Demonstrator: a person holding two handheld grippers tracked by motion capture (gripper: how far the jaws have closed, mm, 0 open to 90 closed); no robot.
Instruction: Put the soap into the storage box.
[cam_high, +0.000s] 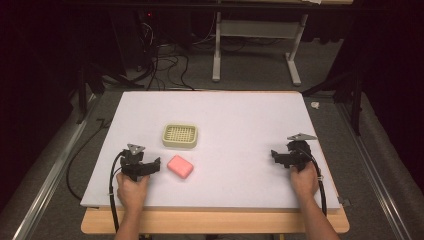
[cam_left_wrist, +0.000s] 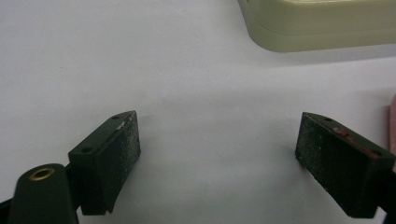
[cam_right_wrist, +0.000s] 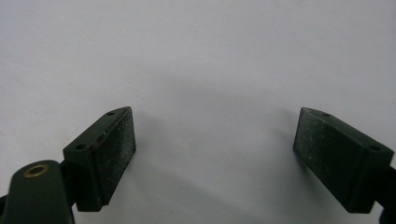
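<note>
A pink soap bar (cam_high: 180, 166) lies on the white board (cam_high: 240, 115), just in front of a cream slotted soap dish (cam_high: 180, 136). My left gripper (cam_high: 150, 166) rests on the board close to the left of the soap, apart from it. In the left gripper view its jaws stand wide apart, so the left gripper (cam_left_wrist: 217, 126) is open over bare white surface, with the dish (cam_left_wrist: 322, 23) at the upper right and a sliver of the soap (cam_left_wrist: 392, 121) at the right edge. My right gripper (cam_high: 278, 156) sits at the board's right side; the right gripper (cam_right_wrist: 215, 121) is open with nothing between its jaws.
The white board lies on a wooden table whose front edge (cam_high: 215, 222) shows below it. Metal rails (cam_high: 50, 175) run along both sides. Cables (cam_high: 165, 65) and a grey stand (cam_high: 255, 45) are on the floor beyond the board.
</note>
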